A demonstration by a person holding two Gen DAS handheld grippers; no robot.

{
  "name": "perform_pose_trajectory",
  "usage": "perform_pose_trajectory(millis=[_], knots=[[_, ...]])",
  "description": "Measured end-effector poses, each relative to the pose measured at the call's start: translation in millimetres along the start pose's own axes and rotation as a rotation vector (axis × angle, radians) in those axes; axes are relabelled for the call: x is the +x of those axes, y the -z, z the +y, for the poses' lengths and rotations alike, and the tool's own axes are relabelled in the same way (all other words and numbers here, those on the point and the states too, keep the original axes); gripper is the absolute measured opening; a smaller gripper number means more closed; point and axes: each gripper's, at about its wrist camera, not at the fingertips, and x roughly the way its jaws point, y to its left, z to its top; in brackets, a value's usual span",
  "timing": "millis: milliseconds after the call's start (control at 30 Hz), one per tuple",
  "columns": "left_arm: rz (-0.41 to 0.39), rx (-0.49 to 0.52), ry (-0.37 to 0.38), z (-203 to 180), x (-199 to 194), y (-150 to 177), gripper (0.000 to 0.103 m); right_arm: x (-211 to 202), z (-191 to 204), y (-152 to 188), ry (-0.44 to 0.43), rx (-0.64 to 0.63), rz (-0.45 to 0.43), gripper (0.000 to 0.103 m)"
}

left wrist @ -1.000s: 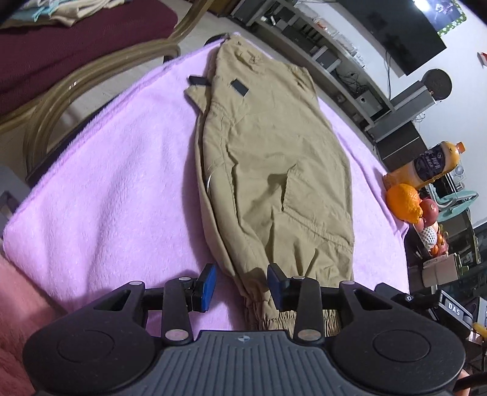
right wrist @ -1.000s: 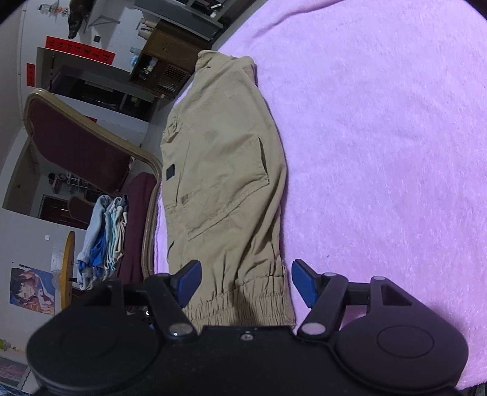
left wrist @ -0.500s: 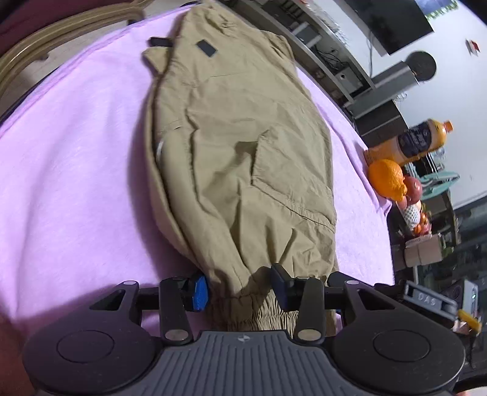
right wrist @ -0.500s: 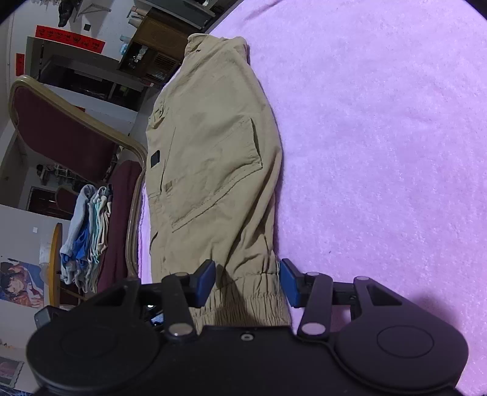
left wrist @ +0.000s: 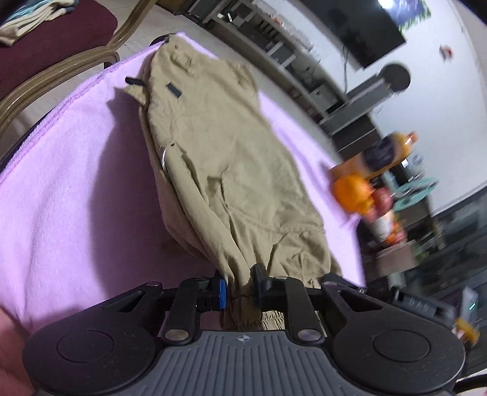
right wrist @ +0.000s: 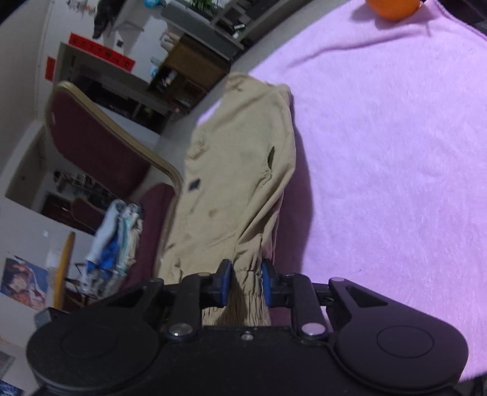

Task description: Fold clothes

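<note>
Khaki cargo trousers (left wrist: 231,158), folded lengthwise, lie on a pink fleece blanket (left wrist: 70,189). My left gripper (left wrist: 239,288) is shut on the elastic cuff end and lifts it off the blanket. My right gripper (right wrist: 246,281) is shut on the cuff of the same trousers (right wrist: 240,182), which hang raised from it toward the waistband at the far edge. The blanket also shows in the right wrist view (right wrist: 395,158).
A maroon chair (right wrist: 97,146) with folded clothes (right wrist: 118,231) stands beside the table. Oranges (left wrist: 353,192) and a juice bottle (left wrist: 386,152) sit past the blanket's right edge. An orange (right wrist: 392,7) lies at the blanket's far corner. Shelving and a TV stand behind.
Both grippers moved onto the cuff end, closed on it and lifted it, so the lower legs now rise off the blanket.
</note>
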Motion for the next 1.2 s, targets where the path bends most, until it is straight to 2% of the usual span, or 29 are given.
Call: perform_pose_trajectory(millis=[200, 300, 433, 600, 867, 967, 1067, 1200], knots=[[0.06, -0.088, 0.035, -4.7, -22.3, 21.4, 0.015, -36.4, 6.6, 23.4, 0.005, 0.041, 0.006, 0.02], [0.117, -0.145, 0.019, 4.9, -20.2, 36.9, 0.015, -39.5, -1.4, 40.6, 0.032, 0.073, 0.033, 0.021], [0.182, -0.168, -0.034, 13.4, -4.3, 46.8, 0.015, -34.7, -17.5, 55.7, 0.084, 0.122, 0.073, 0.021], [0.186, -0.188, -0.032, 12.7, -5.0, 37.1, 0.015, -29.1, -14.5, 50.1, 0.112, 0.147, 0.087, 0.022], [0.206, -0.224, -0.038, 0.4, -8.8, 7.1, 0.018, -24.3, 15.2, 18.6, 0.096, 0.147, 0.069, 0.023], [0.222, -0.193, -0.039, -9.0, -4.1, -11.0, 0.02, -15.0, 26.6, -0.5, 0.093, 0.151, 0.061, 0.024], [0.221, -0.089, -0.075, -21.1, -4.3, -33.8, 0.026, -5.8, 38.0, -19.6, 0.091, 0.154, 0.053, 0.024], [0.139, 0.022, -0.099, -37.8, -6.9, -72.5, 0.032, 12.0, 56.5, -51.1, 0.087, 0.15, 0.034, 0.033]])
